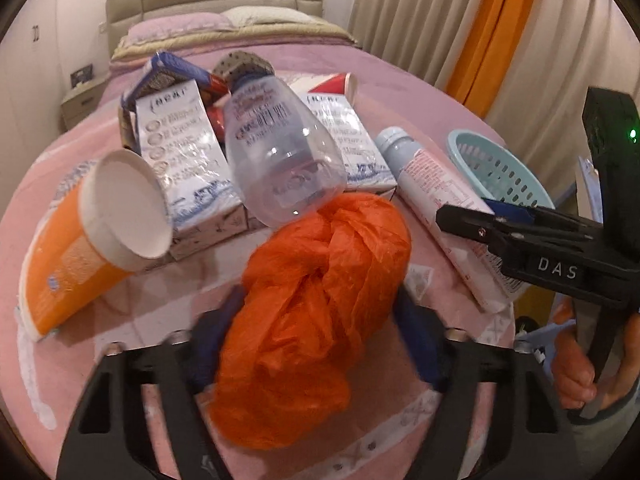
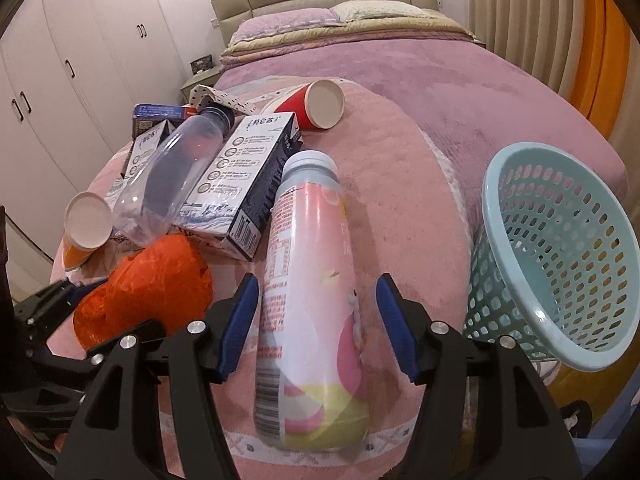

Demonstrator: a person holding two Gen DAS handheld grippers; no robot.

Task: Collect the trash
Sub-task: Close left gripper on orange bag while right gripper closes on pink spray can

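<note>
Blue pads of my right tool (image 2: 316, 326) stand apart, straddling the pink-and-white bottle (image 2: 310, 308) without pressing; I should close squarely on its middle. My left tool (image 1: 320, 344) brackets the crumpled orange bag (image 1: 316, 312), grip unclear. Both lie on the bed, left of the pale-blue basket (image 2: 560, 264).

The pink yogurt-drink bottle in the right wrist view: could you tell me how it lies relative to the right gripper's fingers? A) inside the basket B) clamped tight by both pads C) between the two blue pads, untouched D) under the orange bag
C: the pink yogurt-drink bottle lies on the blanket between the right gripper pads, gaps visible on both sides.
</note>
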